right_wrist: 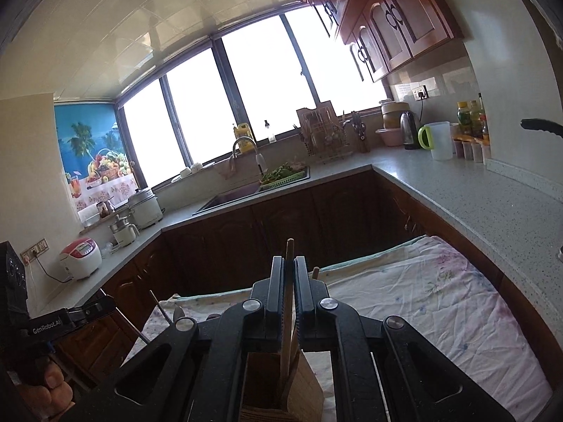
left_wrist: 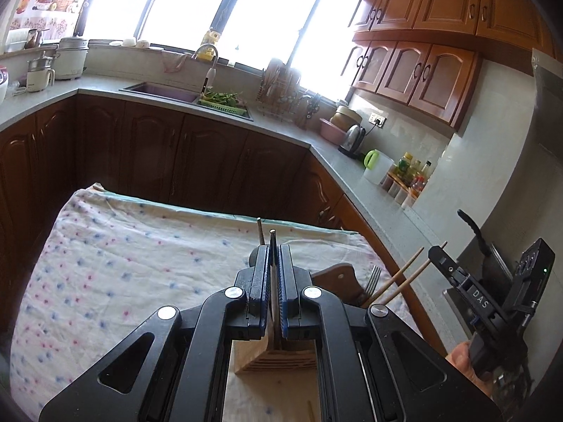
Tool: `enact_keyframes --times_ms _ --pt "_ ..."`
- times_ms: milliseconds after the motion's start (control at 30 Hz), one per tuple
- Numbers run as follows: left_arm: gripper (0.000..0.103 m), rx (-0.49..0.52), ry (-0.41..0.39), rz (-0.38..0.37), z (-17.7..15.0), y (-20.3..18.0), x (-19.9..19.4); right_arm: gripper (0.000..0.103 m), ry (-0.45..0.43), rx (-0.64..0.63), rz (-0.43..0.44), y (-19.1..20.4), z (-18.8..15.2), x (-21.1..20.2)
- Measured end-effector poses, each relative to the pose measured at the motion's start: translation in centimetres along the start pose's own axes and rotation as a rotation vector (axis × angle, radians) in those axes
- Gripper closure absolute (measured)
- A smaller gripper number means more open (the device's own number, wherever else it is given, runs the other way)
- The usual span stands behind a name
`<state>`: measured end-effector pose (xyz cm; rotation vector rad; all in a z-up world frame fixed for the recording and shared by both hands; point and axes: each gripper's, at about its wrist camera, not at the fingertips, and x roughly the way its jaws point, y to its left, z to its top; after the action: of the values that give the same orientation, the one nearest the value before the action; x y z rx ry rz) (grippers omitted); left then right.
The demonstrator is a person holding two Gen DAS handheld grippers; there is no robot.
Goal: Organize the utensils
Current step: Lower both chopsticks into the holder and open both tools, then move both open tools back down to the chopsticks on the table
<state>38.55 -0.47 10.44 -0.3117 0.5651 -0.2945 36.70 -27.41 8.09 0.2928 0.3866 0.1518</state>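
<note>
Kitchen table cloth [left_wrist: 123, 263] under wooden holder [left_wrist: 274, 355], fork [left_wrist: 373, 279], chopsticks [left_wrist: 404, 277].

Our left tool [left_wrist: 273, 246] is black with blue finger pads [left_wrist: 283, 281] and round silver screws. Our right tool [right_wrist: 288, 274] is all black, lettered "DAS"; the left reads "GenRoboLAI". Bare skin shows on both hands [right_wrist: 49, 387].

Two wooden chopsticks [left_wrist: 404, 277], one fork [left_wrist: 373, 277], perhaps two metal chopsticks [left_wrist: 272, 246].
</note>
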Motion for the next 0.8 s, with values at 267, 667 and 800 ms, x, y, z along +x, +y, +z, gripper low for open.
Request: enact_keyframes --times_ms 267,667,800 --pt "0.099 0.023 0.025 0.019 -0.8 -0.4 1.0 0.098 0.033 -0.001 -0.002 0.0 -0.7 0.4" --pt "0.086 0.029 0.055 0.037 -0.6 -0.3 1.2 0.088 0.050 0.018 0.004 -0.5 -0.6 0.5" --pt "0.049 0.008 0.042 0.045 -0.8 0.1 0.3 0.050 0.018 0.046 0.018 -0.9 -0.4 -0.8"
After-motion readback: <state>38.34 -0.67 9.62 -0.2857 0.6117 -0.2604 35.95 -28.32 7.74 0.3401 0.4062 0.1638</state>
